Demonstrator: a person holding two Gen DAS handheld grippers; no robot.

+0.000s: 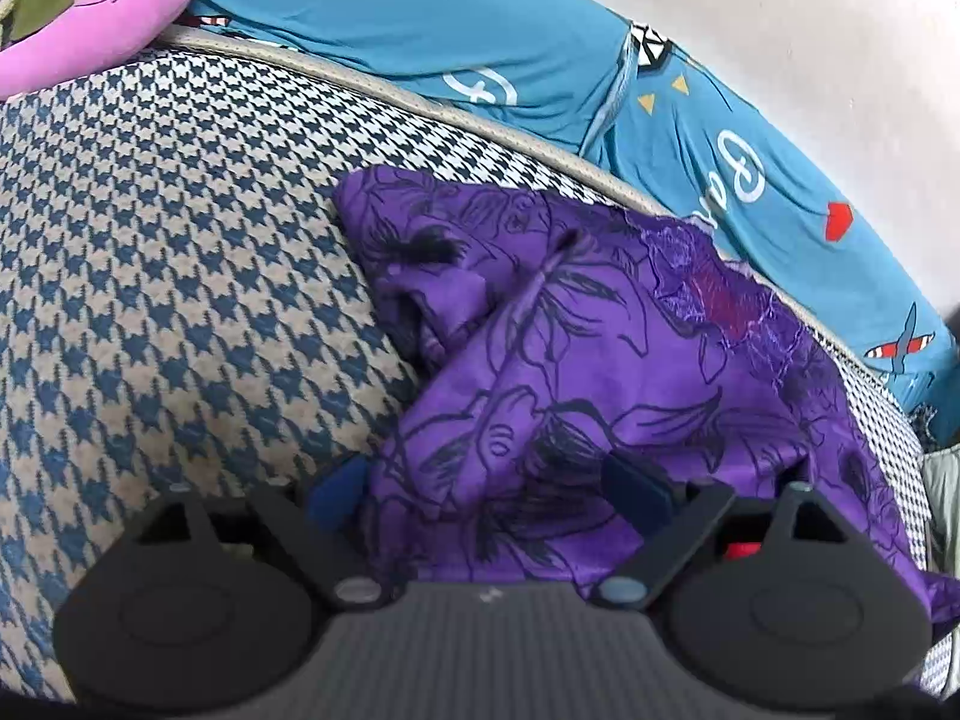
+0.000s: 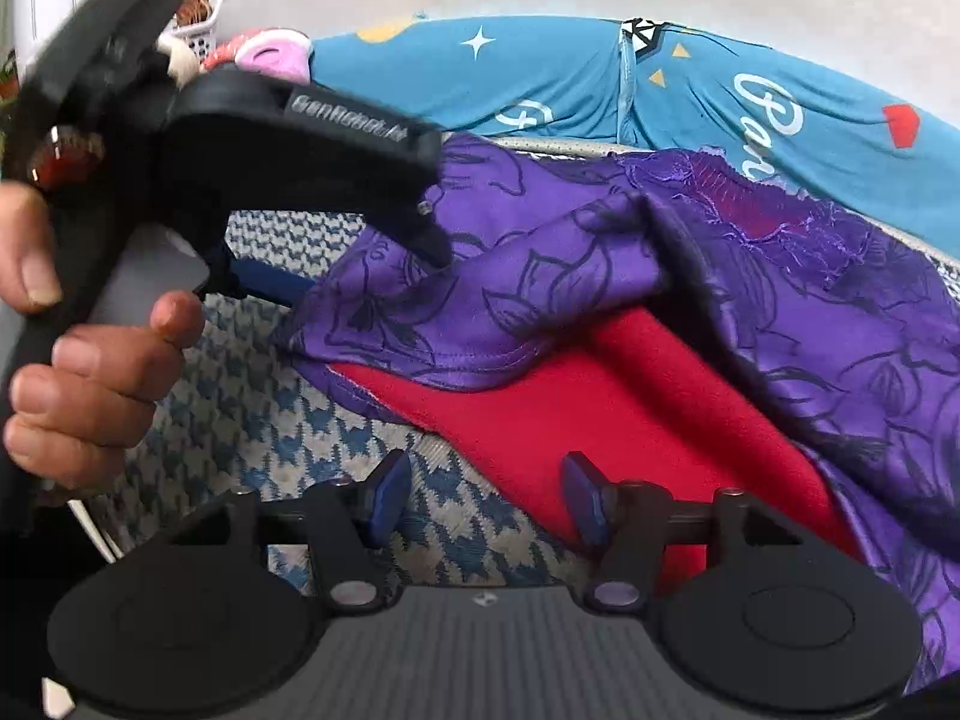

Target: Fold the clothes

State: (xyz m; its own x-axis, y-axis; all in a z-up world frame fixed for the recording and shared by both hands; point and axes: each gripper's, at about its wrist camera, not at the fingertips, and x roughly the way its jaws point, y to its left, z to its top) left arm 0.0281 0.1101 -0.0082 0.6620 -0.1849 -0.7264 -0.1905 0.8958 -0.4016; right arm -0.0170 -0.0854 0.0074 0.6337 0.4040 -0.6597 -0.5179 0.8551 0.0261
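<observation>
On a houndstooth-patterned cushion point(image 1: 150, 276) in blue and beige, a purple floral garment point(image 1: 576, 360) lies bunched and partly folded over itself, its embroidered, lace-like section toward the far right edge near a pale piped seam. Seen from the left wrist camera, the left gripper point(image 1: 486, 489) has its blue-padded fingers point(image 1: 636, 489) set wide apart, with a fold of the purple cloth draped between them; whether the pads actually pinch the fabric cannot be told from this angle. From the right wrist camera, the same gripper appears as a black pistol-style tool point(image 2: 252, 144) held by a person's hand point(image 2: 90, 384), its tip pressed into the purple fabric at the upper left. The right gripper point(image 2: 489, 495) hovers with its two blue fingers point(image 2: 390, 489) spread apart and nothing between them, poised over the cushion and just beside the edge of a red garment point(image 2: 600, 420) that lies beneath the purple one, showing below its stitched hem. Behind both pieces, a teal printed fabric point(image 1: 420, 24) with white stars, lettering and small red and yellow shapes runs along the back against a pale wall, and a pink plush toy point(image 1: 120, 0) rests at the far left corner.
</observation>
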